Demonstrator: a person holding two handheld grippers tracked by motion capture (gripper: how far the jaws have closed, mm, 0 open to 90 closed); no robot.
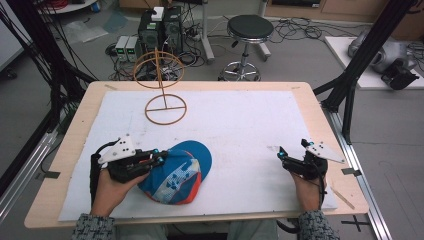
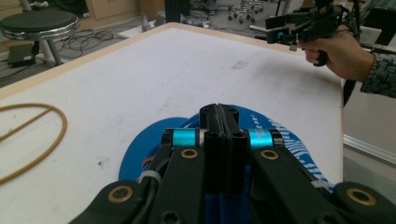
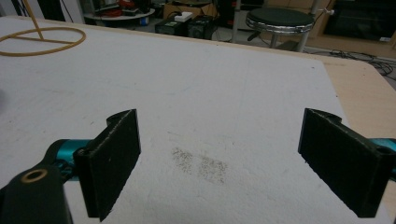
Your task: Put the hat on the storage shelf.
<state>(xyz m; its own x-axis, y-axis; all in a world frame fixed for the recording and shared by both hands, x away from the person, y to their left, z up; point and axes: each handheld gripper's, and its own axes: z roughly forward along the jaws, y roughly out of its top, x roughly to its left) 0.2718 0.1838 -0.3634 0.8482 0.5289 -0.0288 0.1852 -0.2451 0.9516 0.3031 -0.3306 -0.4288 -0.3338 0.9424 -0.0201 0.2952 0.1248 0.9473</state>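
At about eight o'clock on the white mat [image 1: 240, 115], the left gripper [image 1: 161, 156] has its jaws pressed together, apparently pinching the edge of the blue cap [image 1: 177, 172]; in the left gripper view the black jaws meet with no gap over the blue fabric. The cap lies low on the mat at roughly seven o'clock, orange and white showing on its near side. Up at eleven o'clock stands a wooden ring stand [image 1: 162, 87]. Over at four o'clock, the right gripper [image 1: 282, 154] hovers with jaws spread wide, holding nothing.
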